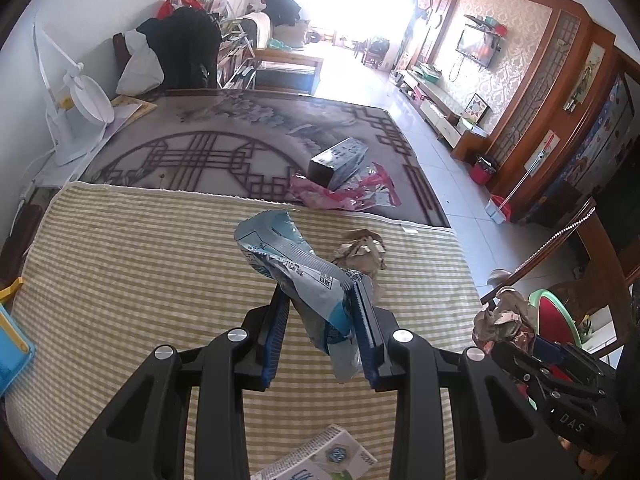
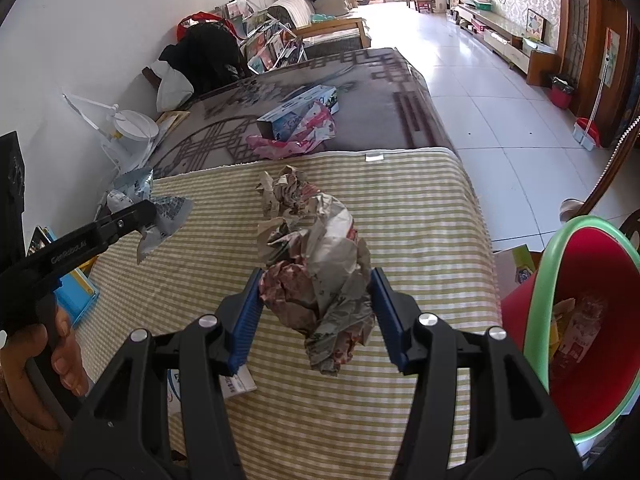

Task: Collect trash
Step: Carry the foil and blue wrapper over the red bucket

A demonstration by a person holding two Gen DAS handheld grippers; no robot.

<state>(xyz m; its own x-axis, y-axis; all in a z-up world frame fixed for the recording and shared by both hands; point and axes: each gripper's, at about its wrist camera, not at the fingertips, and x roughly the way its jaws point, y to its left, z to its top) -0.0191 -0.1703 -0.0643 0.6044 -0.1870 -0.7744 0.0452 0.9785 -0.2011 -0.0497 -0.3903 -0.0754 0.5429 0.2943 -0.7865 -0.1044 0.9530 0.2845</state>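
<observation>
My left gripper (image 1: 320,292) is shut on a light blue plastic wrapper (image 1: 292,264) and holds it above the striped cloth (image 1: 140,264). It also shows in the right wrist view (image 2: 160,216) at the left. My right gripper (image 2: 316,280) is shut on a crumpled wad of paper (image 2: 328,272), lifted over the cloth (image 2: 420,220). In the left wrist view the wad (image 1: 504,316) is at the right edge. Another crumpled paper ball (image 1: 362,252) lies on the cloth ahead (image 2: 284,192). A red bin with a green rim (image 2: 584,320) stands at the right and holds some trash.
A cardboard box (image 1: 340,158) and a pink wrapper (image 1: 344,196) lie on the patterned grey cover (image 1: 200,152) beyond the cloth. A small white carton (image 1: 320,460) lies on the cloth under my left gripper. A white fan (image 1: 76,116) stands at the left. Tiled floor (image 2: 480,100) is at the right.
</observation>
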